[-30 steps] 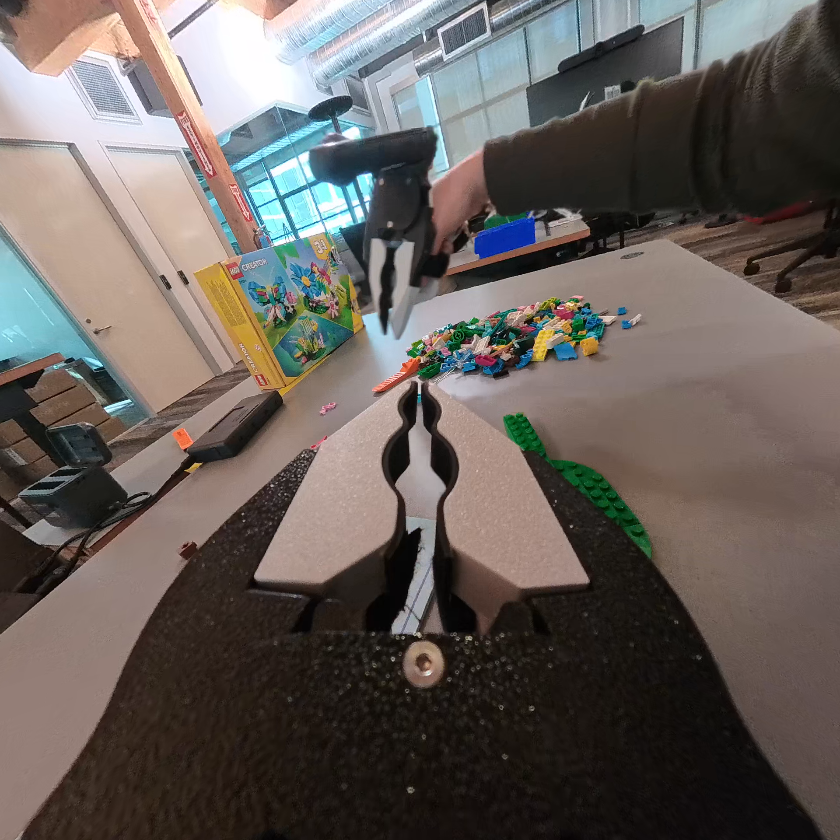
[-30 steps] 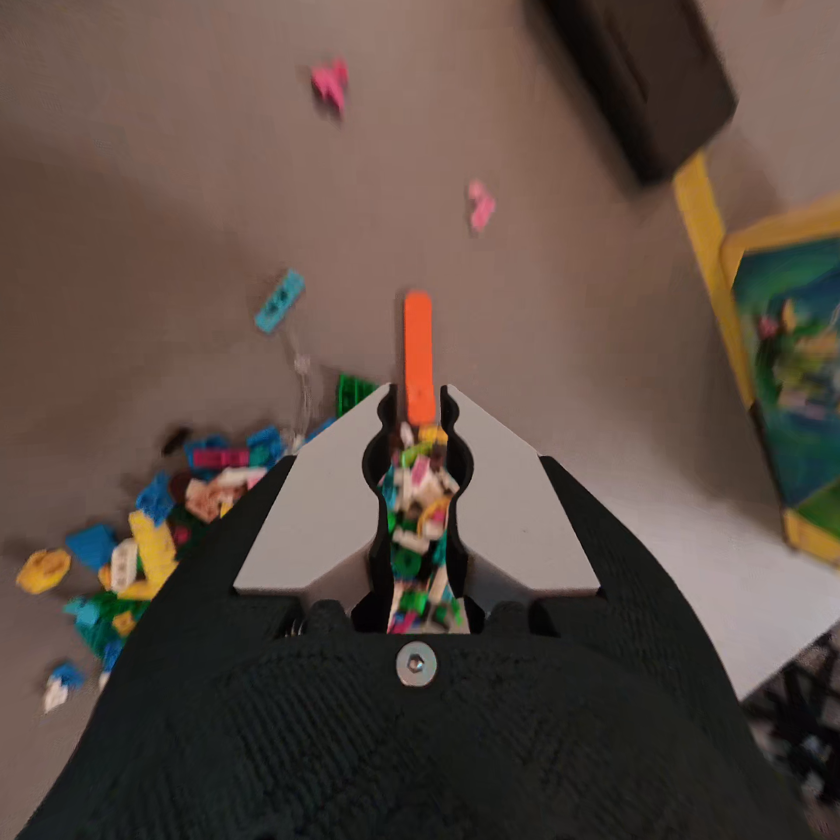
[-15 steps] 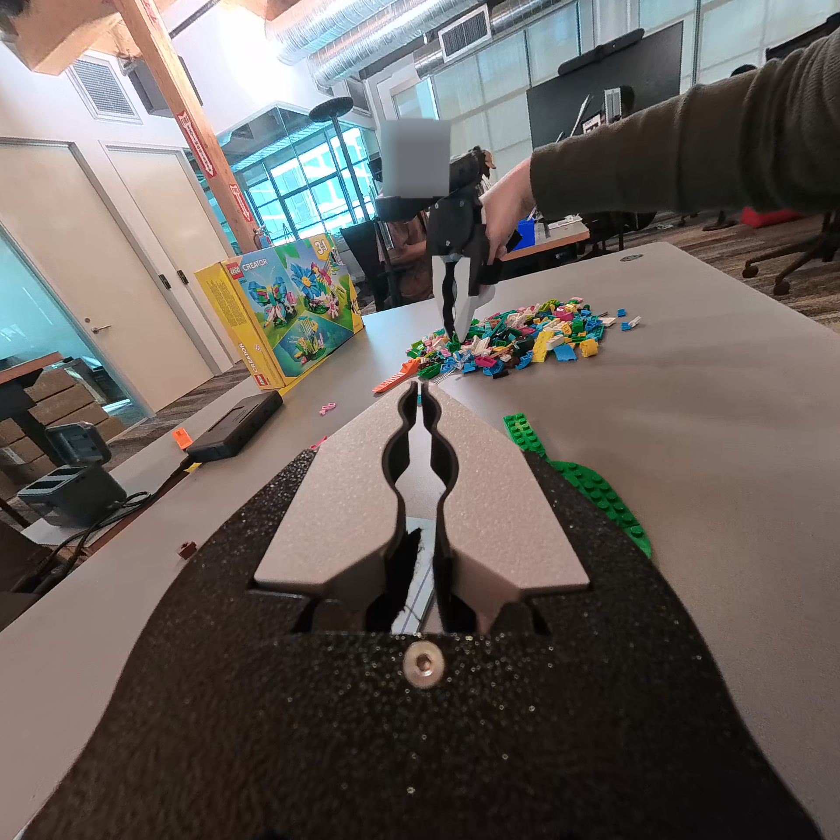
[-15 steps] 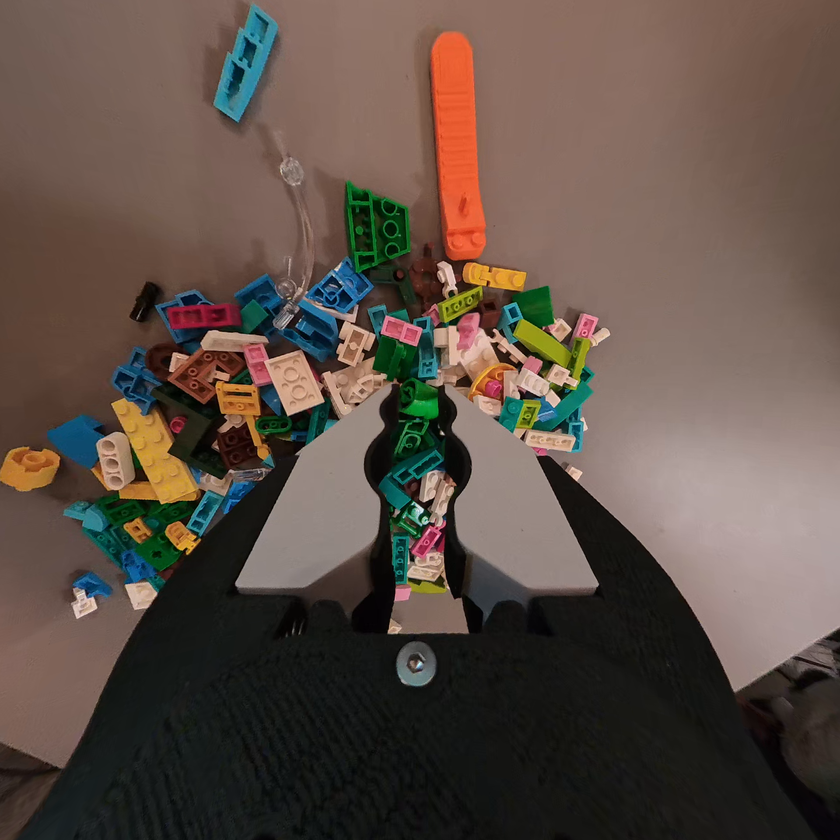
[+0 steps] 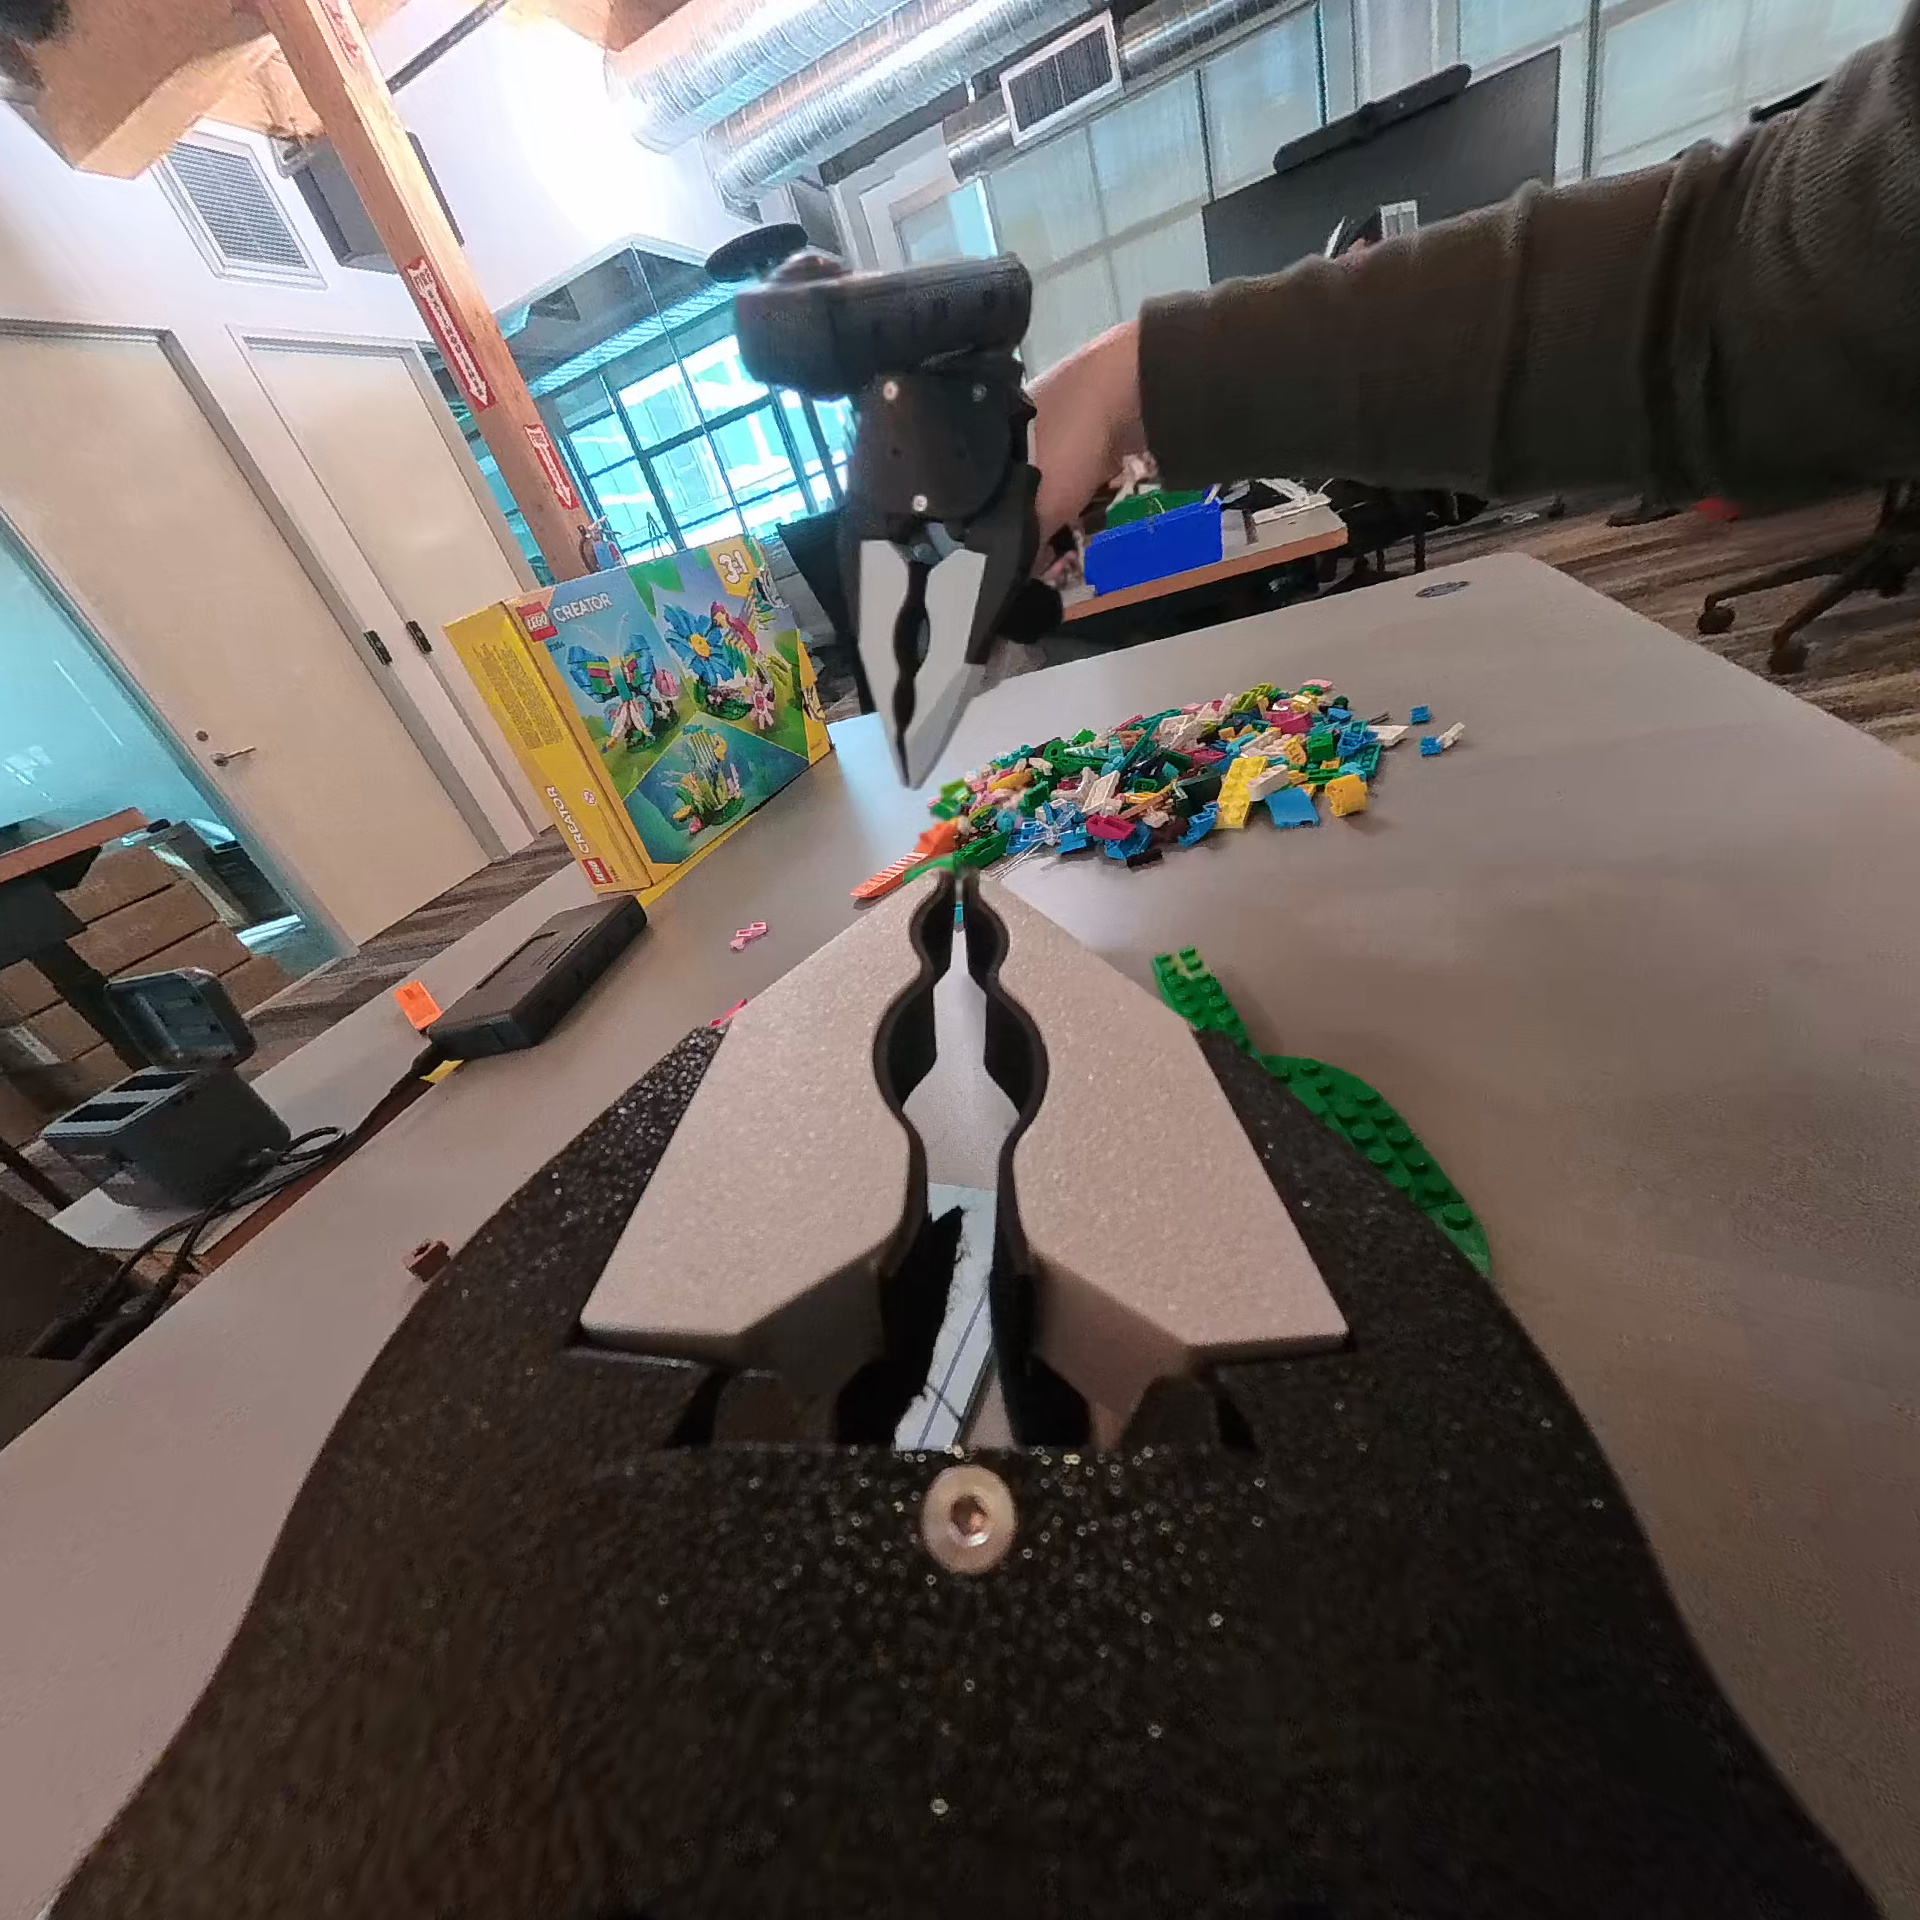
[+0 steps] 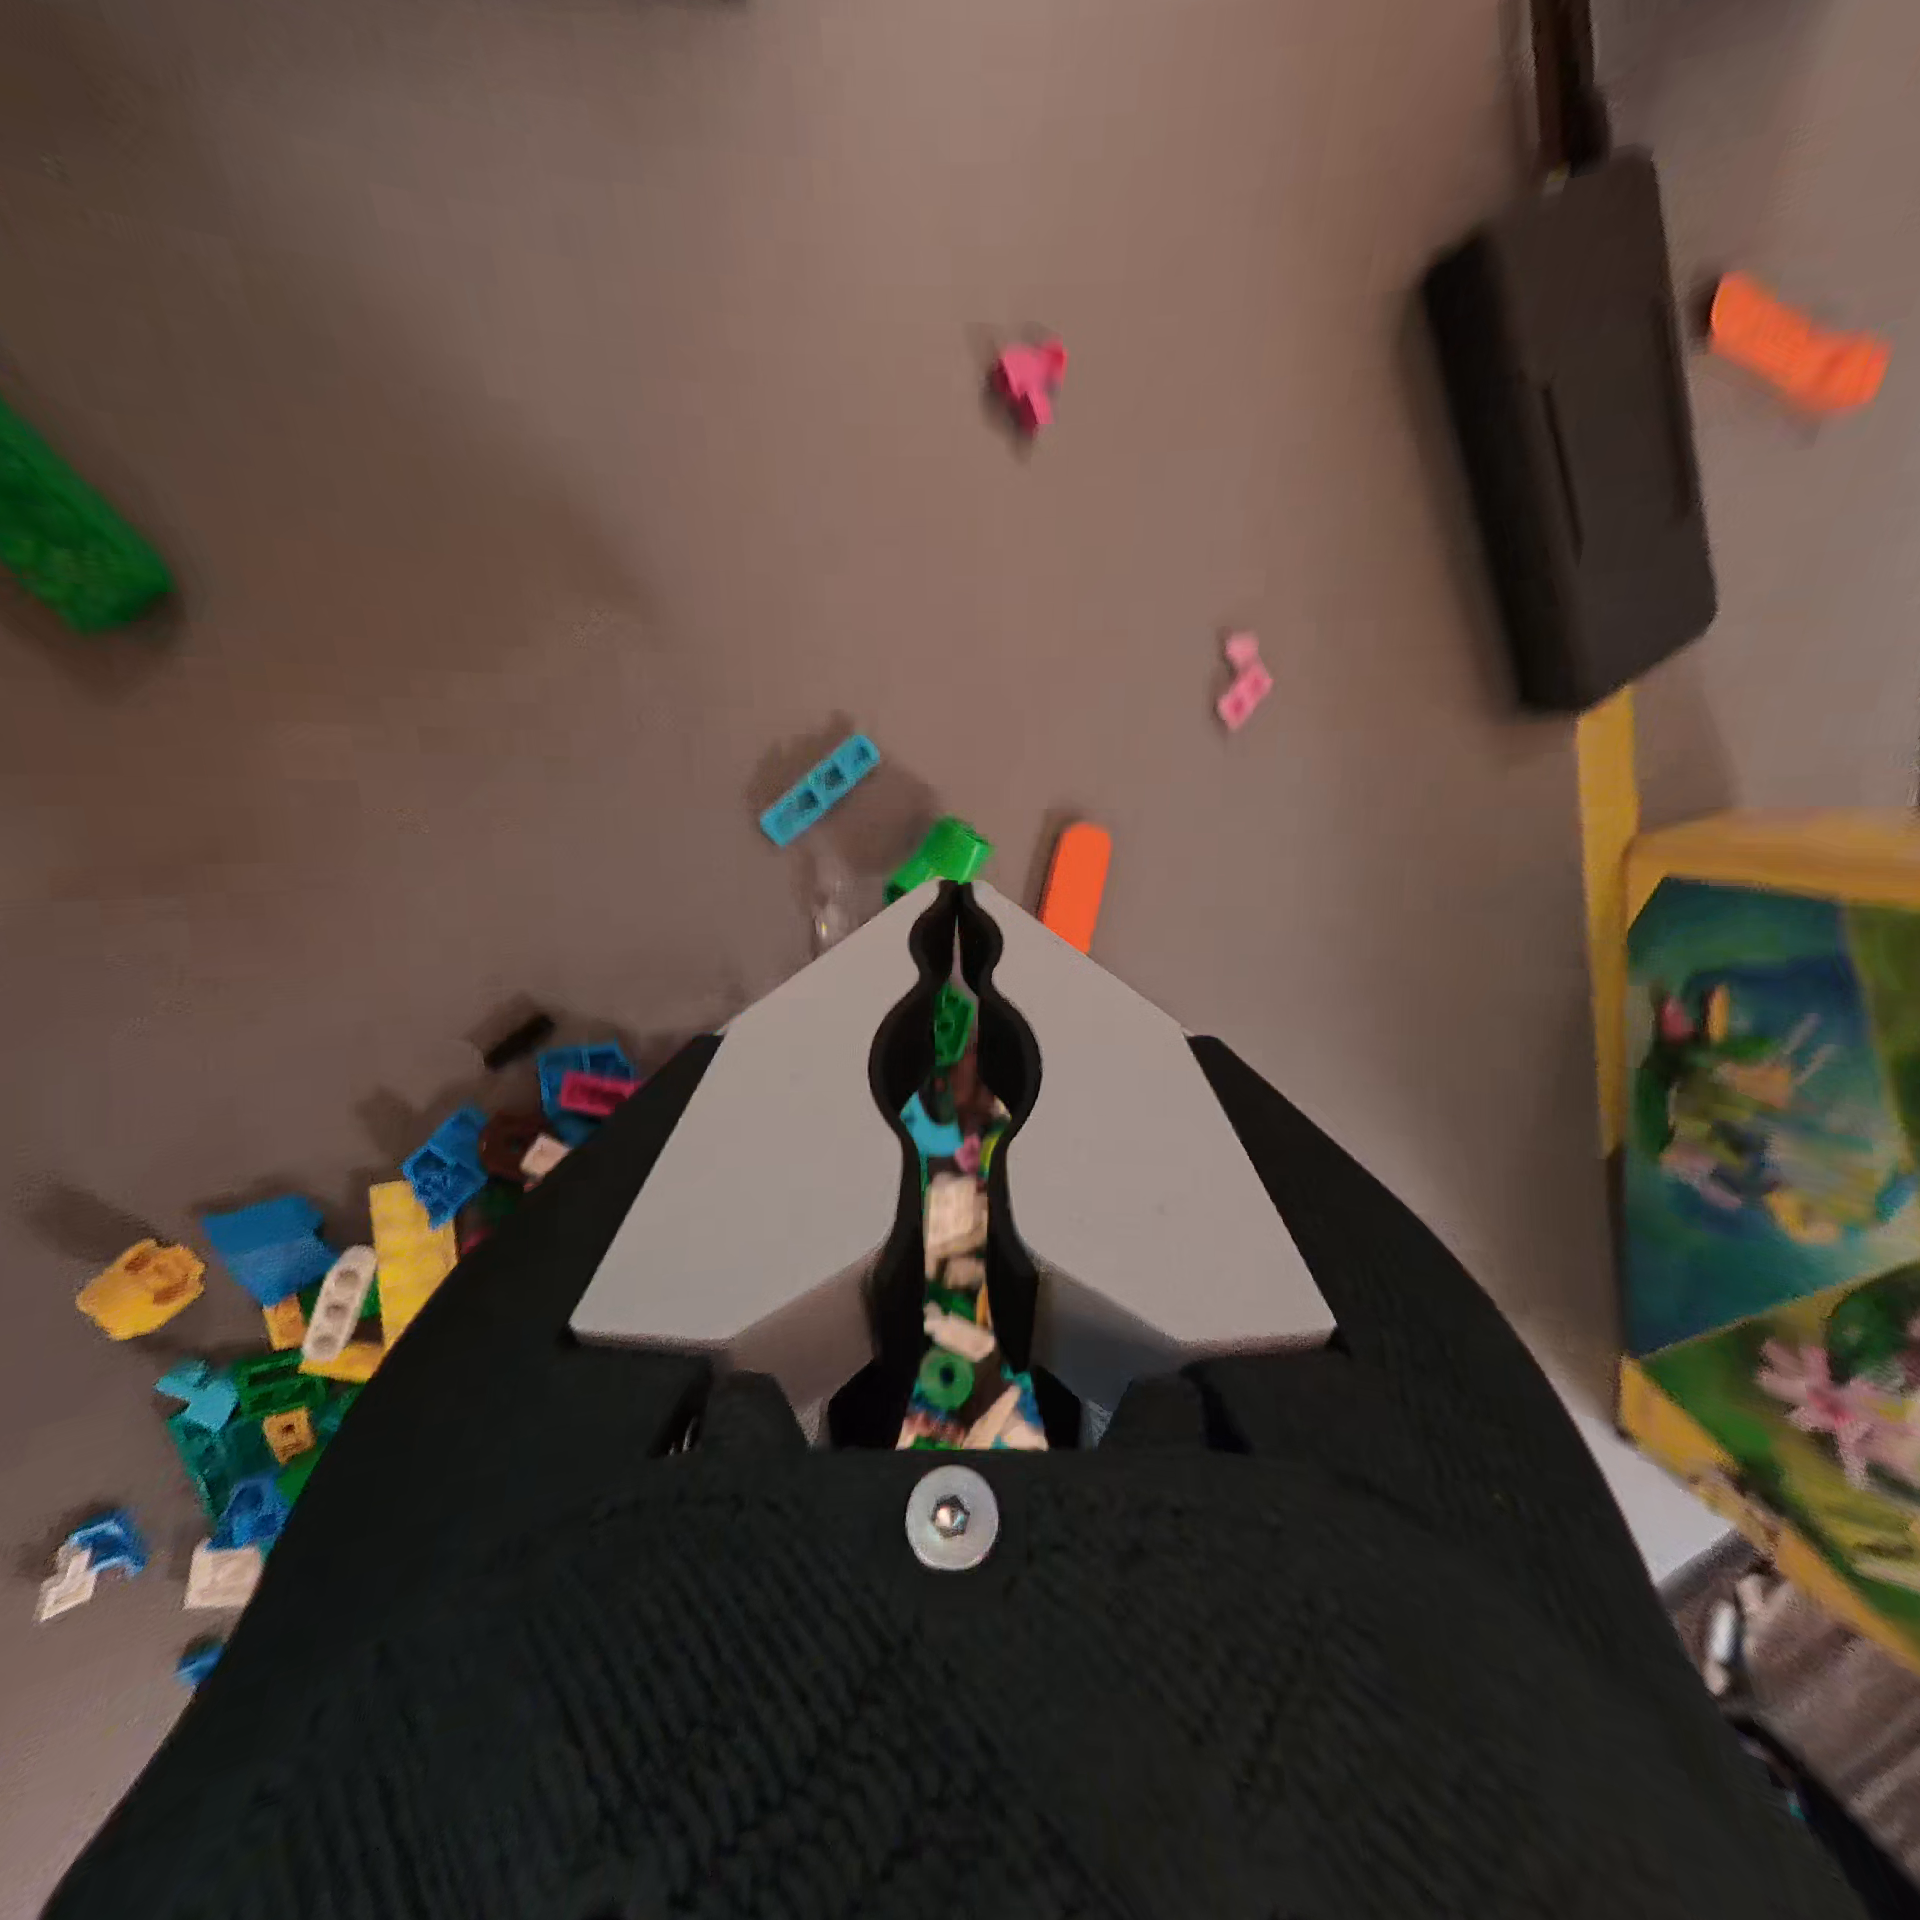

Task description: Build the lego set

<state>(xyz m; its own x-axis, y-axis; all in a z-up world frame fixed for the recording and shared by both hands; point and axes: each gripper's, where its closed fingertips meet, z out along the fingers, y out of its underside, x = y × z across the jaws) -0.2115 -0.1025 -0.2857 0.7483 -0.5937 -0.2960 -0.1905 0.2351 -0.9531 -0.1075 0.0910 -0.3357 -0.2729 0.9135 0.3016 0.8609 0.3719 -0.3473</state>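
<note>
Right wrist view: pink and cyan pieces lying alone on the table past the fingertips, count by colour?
Pink pieces: 2
Cyan piece: 1
Total: 3

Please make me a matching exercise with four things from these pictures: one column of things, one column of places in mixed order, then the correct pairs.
Things
1. small green brick
2. large green studded plate
3. yellow cardboard box
4. long orange plastic tool

Places
A. stands upright on the grey table
B. pinched at the tips of the right gripper
C. lies flat at the edge of the pile of loose bricks
D. lies flat just right of the left gripper

Pairs: 1-B, 2-D, 3-A, 4-C
</note>
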